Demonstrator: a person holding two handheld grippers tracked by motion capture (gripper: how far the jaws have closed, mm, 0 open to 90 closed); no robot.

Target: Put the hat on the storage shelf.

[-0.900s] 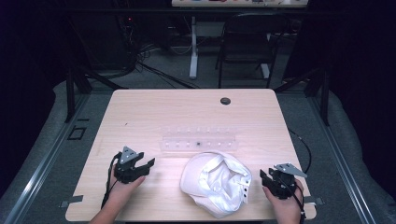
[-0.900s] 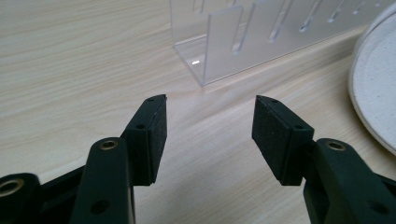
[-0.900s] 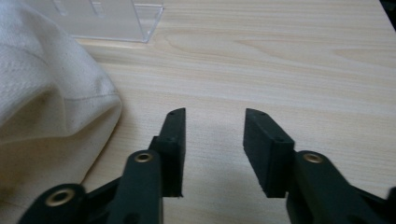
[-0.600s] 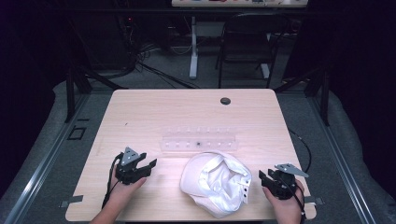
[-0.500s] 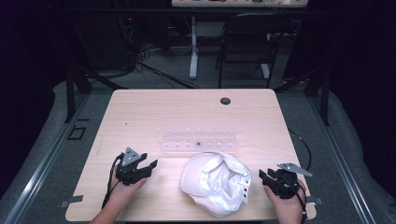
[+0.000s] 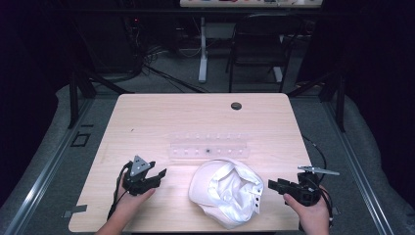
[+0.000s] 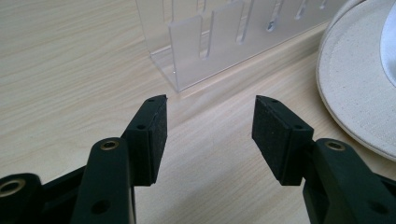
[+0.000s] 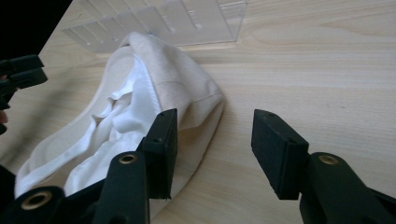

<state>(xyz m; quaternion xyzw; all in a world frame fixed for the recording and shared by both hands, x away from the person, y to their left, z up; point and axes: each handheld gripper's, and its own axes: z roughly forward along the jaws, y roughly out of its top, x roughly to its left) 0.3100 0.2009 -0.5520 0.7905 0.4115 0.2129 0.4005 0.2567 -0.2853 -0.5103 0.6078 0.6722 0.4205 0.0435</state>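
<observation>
A white cap lies upside down near the table's front edge, its brim toward the left. Behind it stands a clear acrylic rack with slots. My left gripper rests on the wood left of the cap, open, with bare table between its jaws and the rack's corner just ahead. To the right of the cap, my right gripper is open and points left at the cap; its jaws stand just short of the cap's edge, nothing between them.
The wooden table has a round cable hole at the back. A chair and desk legs stand beyond the far edge. Metal floor rails run along both sides of the table.
My right gripper has edged slightly left, toward the cap. The left gripper, the cap and the rack have stayed put.
</observation>
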